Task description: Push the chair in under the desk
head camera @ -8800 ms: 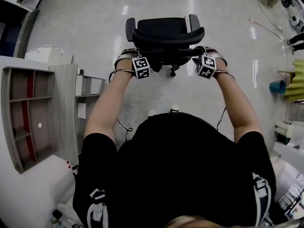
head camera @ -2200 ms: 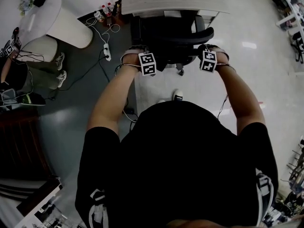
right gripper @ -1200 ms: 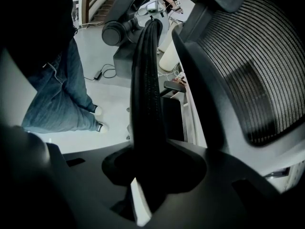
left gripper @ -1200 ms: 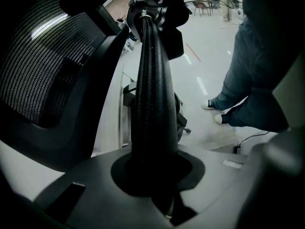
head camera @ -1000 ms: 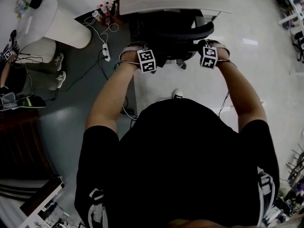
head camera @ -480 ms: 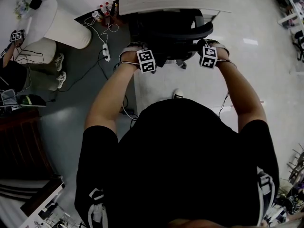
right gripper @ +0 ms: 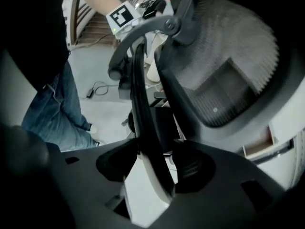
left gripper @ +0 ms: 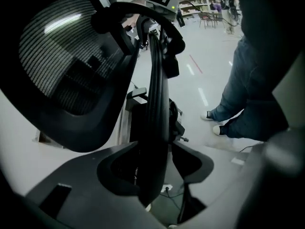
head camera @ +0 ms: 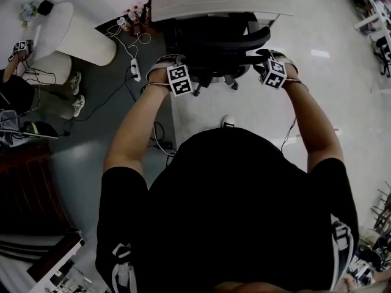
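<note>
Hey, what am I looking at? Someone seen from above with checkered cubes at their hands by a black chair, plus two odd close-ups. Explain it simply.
There's no robot: a person holds a two-jaw gripper in each hand. The overhead picture comes from a camera on their head, looking down at the chair, tucked under the desk. The other two come from cameras riding on the left gripper and right gripper. Each shows the chair's back rim between its jaws, which are opening, not pressing it. The cubes are part of the grippers.
</note>
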{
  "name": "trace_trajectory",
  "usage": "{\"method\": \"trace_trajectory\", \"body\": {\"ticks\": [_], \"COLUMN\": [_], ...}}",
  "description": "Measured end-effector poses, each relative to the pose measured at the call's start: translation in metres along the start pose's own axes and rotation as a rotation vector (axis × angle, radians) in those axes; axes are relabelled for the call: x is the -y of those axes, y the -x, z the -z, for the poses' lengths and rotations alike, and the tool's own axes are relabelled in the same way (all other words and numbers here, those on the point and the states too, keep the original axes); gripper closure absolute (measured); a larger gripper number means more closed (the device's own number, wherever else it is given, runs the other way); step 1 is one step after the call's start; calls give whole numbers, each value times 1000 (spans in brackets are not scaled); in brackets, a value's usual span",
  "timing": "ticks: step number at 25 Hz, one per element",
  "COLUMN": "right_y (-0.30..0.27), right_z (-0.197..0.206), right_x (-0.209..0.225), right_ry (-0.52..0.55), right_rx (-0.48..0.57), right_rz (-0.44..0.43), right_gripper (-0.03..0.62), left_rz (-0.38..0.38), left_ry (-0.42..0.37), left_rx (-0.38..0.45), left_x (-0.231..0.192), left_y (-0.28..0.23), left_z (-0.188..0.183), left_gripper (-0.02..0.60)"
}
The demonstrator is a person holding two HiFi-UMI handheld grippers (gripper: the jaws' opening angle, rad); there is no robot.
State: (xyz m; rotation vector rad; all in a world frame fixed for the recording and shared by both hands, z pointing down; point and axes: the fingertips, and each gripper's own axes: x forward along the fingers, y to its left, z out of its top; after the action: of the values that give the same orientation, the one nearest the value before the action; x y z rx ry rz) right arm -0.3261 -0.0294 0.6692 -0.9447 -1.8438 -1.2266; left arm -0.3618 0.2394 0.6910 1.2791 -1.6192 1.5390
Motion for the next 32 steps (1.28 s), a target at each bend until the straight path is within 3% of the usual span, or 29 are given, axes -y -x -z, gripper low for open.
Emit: {"method": "trace_trajectory", "body": {"ticks": [10, 13, 20, 25, 32], "right_y": [71, 82, 112, 143, 169], "right_z": [-10, -14, -26, -44, -61], "right_x": [4, -3, -5, 1, -2], "right_ry": [-295, -375, -520, -638, -752], "right_rx": [211, 274, 398, 510, 593], "right_rz": [145, 169, 265, 341, 385], "right_gripper": [387, 396, 436, 497, 557], "left_rz": [-60, -42, -92, -120, -182], "left_ry": [59, 146, 400, 525, 672], "left_rx": [209, 310, 538, 615, 718], "left_x": [4, 10, -4, -9, -17], "left_y": [63, 84, 118, 132, 160], "left_z": [-25, -35, -48, -44, -40], "left_gripper": [354, 354, 354, 359, 436]}}
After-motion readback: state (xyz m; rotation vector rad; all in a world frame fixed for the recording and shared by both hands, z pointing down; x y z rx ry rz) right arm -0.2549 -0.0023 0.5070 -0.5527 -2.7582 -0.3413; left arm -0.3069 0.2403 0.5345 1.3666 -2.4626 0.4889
